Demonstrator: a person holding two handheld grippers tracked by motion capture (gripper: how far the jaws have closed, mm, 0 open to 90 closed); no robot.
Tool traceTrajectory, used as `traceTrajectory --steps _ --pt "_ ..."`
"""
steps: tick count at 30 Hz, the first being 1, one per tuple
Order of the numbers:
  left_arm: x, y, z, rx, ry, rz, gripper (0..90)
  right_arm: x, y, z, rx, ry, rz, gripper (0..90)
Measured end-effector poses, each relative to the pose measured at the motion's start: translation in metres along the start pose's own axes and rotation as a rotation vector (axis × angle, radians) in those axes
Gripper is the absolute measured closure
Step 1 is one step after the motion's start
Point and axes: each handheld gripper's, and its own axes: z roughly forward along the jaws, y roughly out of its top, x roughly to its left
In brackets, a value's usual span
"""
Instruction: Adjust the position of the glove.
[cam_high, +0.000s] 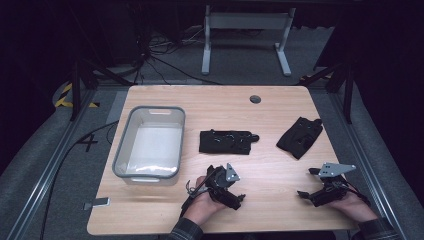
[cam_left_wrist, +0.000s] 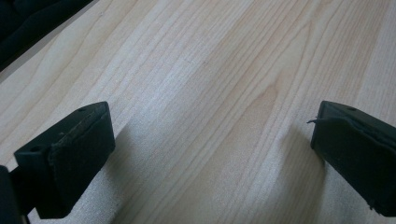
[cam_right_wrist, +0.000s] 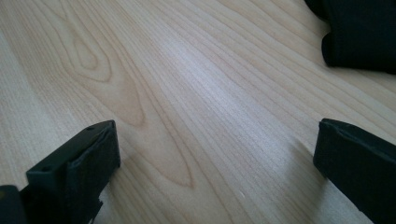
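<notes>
Two hands come in from the near edge of the wooden worktop (cam_high: 270, 115), each holding a gripper low over the bare wood. The left hand (cam_high: 206, 204) lies near the middle of the near edge, palm turned up and inward around the left gripper (cam_high: 223, 184), whose grey three-cornered plate tilts toward the far side. Seen from its own camera, the left gripper (cam_left_wrist: 212, 154) has its fingers (cam_left_wrist: 79, 149) spread wide, with nothing but wood grain between them, their shadows falling on the surface just below. The right hand (cam_high: 352, 206) rests near the right corner, and the right gripper (cam_high: 325, 186) points left across the worktop with its plate nearly level. In the right gripper view the right gripper (cam_right_wrist: 215, 177) also has its fingers (cam_right_wrist: 77, 170) wide apart and empty, close above the wood. Two black cloth items lie farther out: a folded black garment (cam_high: 226, 141) at the centre, just beyond the left gripper, and a second black garment (cam_high: 300, 136) to the right, its edge showing at the upper right of the right gripper view (cam_right_wrist: 362, 35). A grey-rimmed clear bin (cam_high: 150, 142) stands at the left, well apart from both.
</notes>
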Motion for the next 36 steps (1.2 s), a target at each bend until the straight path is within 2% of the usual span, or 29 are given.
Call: traceTrajectory --steps 6,8,10,11,16,19,23,28,36 --pt "0.000 -0.001 -0.001 -0.005 0.001 0.004 0.0 -0.001 0.001 0.000 -0.010 0.020 -0.020 6.4" --pt "0.000 -0.001 -0.001 -0.001 0.002 0.002 0.0 -0.002 0.005 -0.001 -0.011 0.030 -0.024 21.0" --pt "0.000 -0.002 -0.002 -0.002 0.001 0.004 0.0 -0.003 0.008 -0.001 -0.003 0.039 -0.012 25.6" --pt "0.000 -0.002 -0.002 -0.002 0.001 0.005 0.0 -0.003 0.009 -0.002 0.000 0.041 -0.010 31.0" --pt "0.000 -0.002 -0.002 -0.002 0.001 0.005 0.0 -0.005 0.013 -0.008 -0.023 0.037 -0.005 43.9" --pt "0.000 -0.002 -0.002 -0.002 0.001 0.005 0.0 -0.008 0.016 -0.009 -0.028 0.043 0.003 54.2" --pt "0.000 -0.002 -0.002 0.000 -0.001 0.005 0.0 -0.014 0.025 -0.006 -0.030 0.052 -0.005 72.7" --pt "0.000 -0.002 -0.002 0.000 -0.001 0.006 0.0 -0.017 0.034 -0.004 -0.038 0.061 -0.008 87.5" --pt "0.000 -0.002 -0.002 0.000 -0.004 0.010 0.0 -0.029 0.045 0.004 -0.013 0.060 -0.009 90.0"
